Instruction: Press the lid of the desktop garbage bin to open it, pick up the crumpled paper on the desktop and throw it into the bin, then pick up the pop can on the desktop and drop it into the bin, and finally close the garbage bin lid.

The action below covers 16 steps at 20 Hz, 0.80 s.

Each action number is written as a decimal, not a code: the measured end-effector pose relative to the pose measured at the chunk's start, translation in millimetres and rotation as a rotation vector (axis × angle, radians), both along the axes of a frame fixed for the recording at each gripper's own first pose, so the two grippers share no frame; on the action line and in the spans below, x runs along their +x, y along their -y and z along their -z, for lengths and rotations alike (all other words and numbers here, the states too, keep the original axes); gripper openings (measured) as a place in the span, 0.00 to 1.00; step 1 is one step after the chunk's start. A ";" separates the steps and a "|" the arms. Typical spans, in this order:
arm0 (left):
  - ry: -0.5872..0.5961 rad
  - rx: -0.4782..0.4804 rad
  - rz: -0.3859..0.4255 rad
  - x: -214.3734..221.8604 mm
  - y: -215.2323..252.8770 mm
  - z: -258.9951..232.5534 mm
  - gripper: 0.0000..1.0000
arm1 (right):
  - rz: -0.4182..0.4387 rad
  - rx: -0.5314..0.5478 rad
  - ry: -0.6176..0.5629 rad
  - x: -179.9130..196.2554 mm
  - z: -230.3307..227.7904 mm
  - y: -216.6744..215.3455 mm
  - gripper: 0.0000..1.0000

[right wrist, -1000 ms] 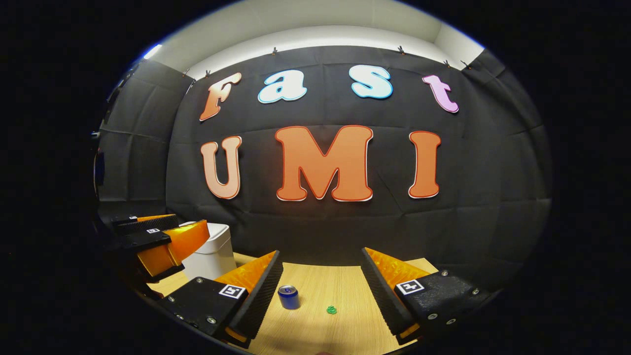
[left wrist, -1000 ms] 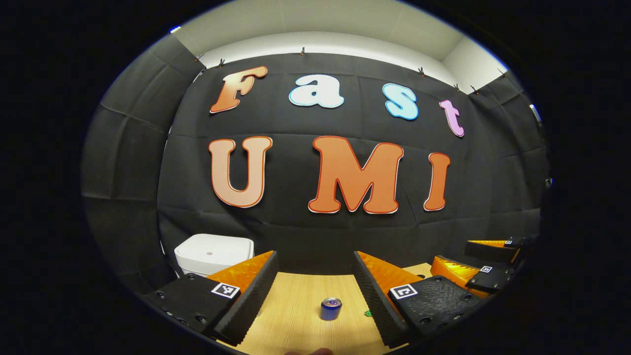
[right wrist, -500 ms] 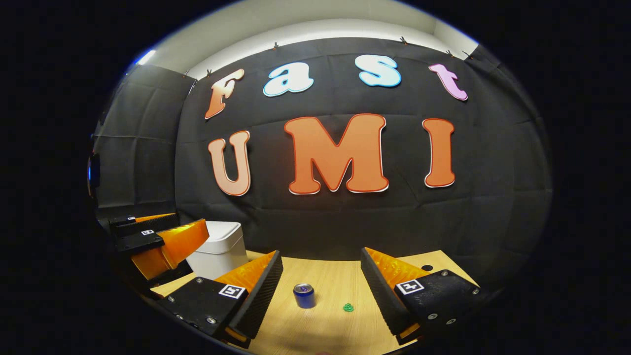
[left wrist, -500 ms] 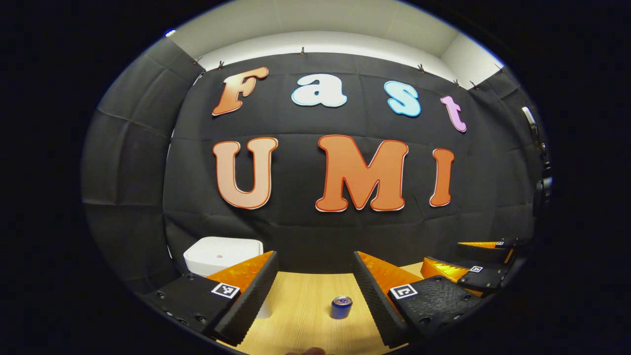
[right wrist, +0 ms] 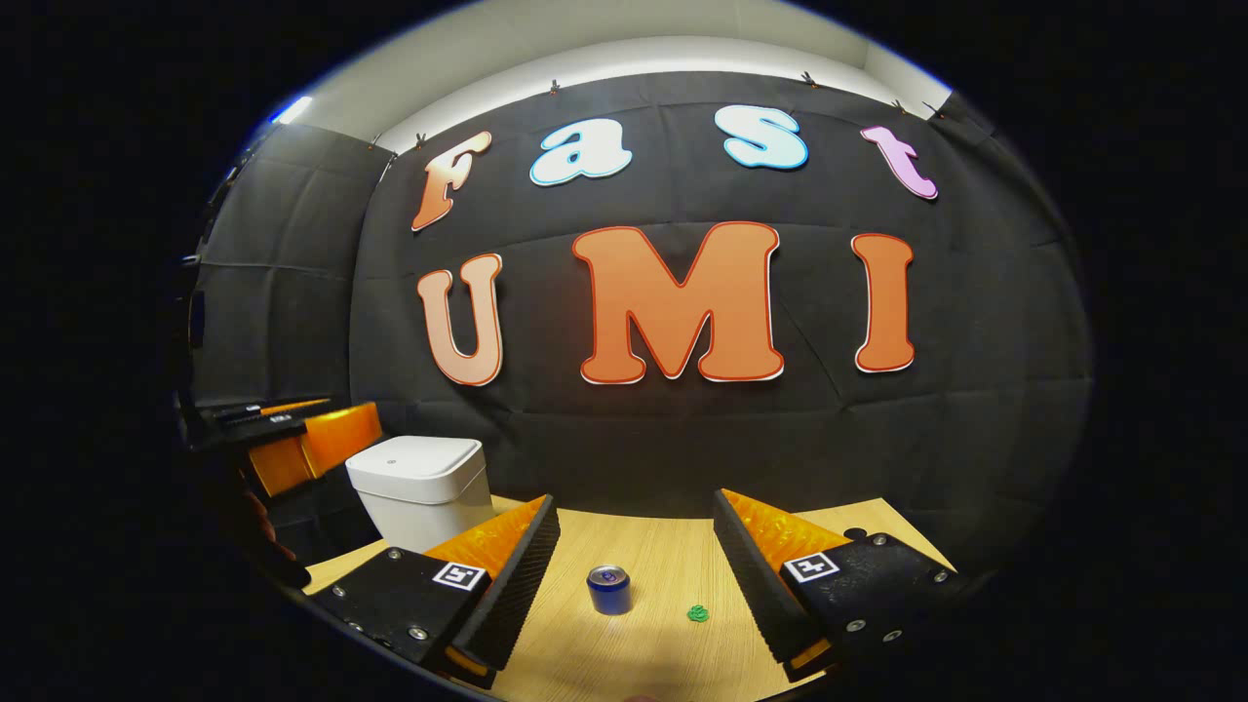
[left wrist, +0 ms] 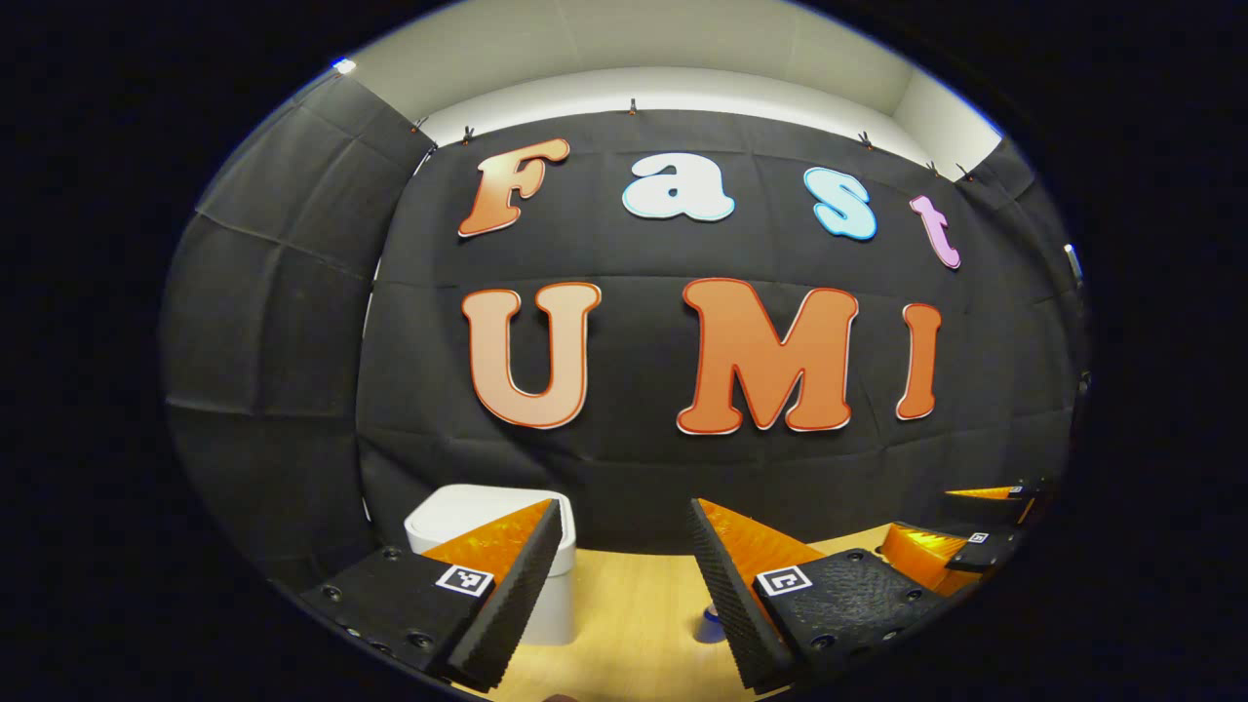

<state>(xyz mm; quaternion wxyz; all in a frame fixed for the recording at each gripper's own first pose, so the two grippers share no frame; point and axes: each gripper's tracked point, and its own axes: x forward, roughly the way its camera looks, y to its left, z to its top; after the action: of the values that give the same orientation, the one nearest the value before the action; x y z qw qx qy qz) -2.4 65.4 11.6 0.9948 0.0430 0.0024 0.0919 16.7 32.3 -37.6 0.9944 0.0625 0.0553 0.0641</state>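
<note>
The white desktop bin [right wrist: 419, 486] stands at the back left of the wooden table [right wrist: 663, 556] with its lid down. A blue pop can [right wrist: 608, 590] stands upright on the table ahead of my right gripper [right wrist: 634, 509], which is open and holds nothing. A small green wad [right wrist: 697, 613] lies just right of the can. My left gripper [left wrist: 622, 517] is open and empty, hovering near the bin [left wrist: 458, 507], whose top shows behind its left finger. The can [left wrist: 704, 624] peeks out beside its right finger. The left gripper [right wrist: 322, 429] hangs left of the bin.
The black cloth wall rises right behind the bin and table. A small dark hole [right wrist: 856, 533] marks the table's back right corner. My right gripper [left wrist: 960, 528] shows low at the far right of the left gripper view.
My left gripper has swung left toward the bin, so the bin sits nearer the middle and the can has slid behind its right finger. The right gripper has shifted only a little.
</note>
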 end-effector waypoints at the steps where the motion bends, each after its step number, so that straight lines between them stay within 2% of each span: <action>1: 0.011 0.010 -0.013 2.8 -11.1 -6.6 0.78 | 0.003 0.002 0.001 1.7 -0.6 0.4 0.95; 4: 0.048 0.051 -0.070 12.6 -54.1 -24.8 0.65 | 0.007 0.006 -0.004 5.0 1.6 -0.5 0.95; 5: 0.062 0.072 -0.092 18.5 -72.1 -31.4 0.51 | 0.006 0.006 -0.008 6.3 2.7 -1.3 0.95; 7: -0.003 0.089 -0.122 39.0 -108.3 -18.5 0.23 | 0.000 0.015 -0.026 7.3 5.7 -5.6 0.95; 8: -0.051 0.053 -0.119 49.4 -124.7 -1.8 0.09 | -0.007 0.024 -0.031 6.0 5.7 -7.6 0.95; 9: -0.086 -0.024 -0.103 60.8 -138.9 16.3 0.00 | -0.007 0.027 -0.023 4.9 2.1 -8.7 0.95; 11: -0.152 -0.220 -0.084 76.4 -164.6 52.2 0.00 | 0.000 -0.001 -0.004 3.8 -1.3 -6.7 0.95; 13: -0.214 -0.343 -0.106 88.8 -193.9 77.5 0.00 | 0.007 -0.033 -0.003 1.8 0.3 -4.5 0.95; 16: -0.276 -0.337 -0.056 104.7 -197.6 99.5 0.00 | 0.020 -0.064 -0.012 0.0 5.9 0.3 0.95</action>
<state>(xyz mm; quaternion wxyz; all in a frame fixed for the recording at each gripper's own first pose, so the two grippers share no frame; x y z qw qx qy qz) 102.4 262.9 -87.9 0.9752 -0.1120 0.1552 0.1111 16.7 32.0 -43.6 0.9962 0.0316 0.0625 0.0517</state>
